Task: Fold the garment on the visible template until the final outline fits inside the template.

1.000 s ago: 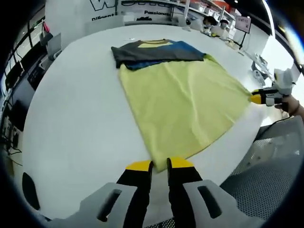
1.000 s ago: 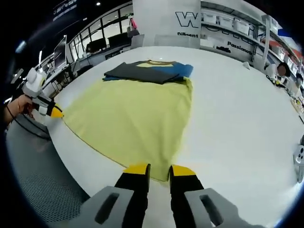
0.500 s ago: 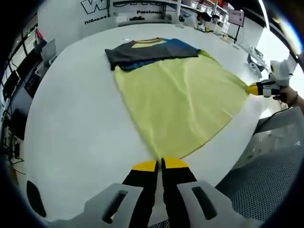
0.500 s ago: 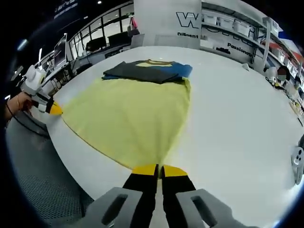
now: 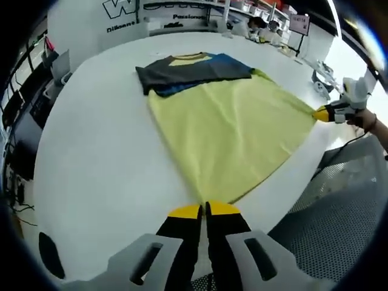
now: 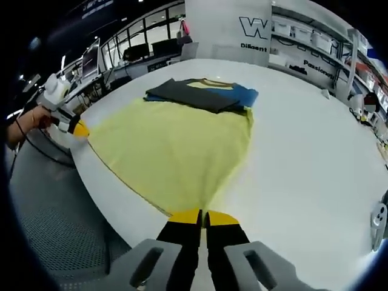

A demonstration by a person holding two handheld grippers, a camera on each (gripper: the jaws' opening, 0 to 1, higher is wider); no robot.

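Both tongs, gaping a second ago, now pinch the hem corners of the yellow garment (image 5: 230,130): left tongs (image 5: 202,210) low-centre, right tongs (image 6: 202,215) likewise. The garment spreads mid-frame on the white bench (image 5: 97,157), its dark folded top toward the upper centre. Grip secured, so I judge a lift-and-fold toward the collar can begin.

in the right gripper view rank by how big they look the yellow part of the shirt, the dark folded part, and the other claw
1. Yellow part of the shirt, clearly the largest.
2. Dark folded part.
3. Left claw, smallest, at the shirt's corner near the view's left.
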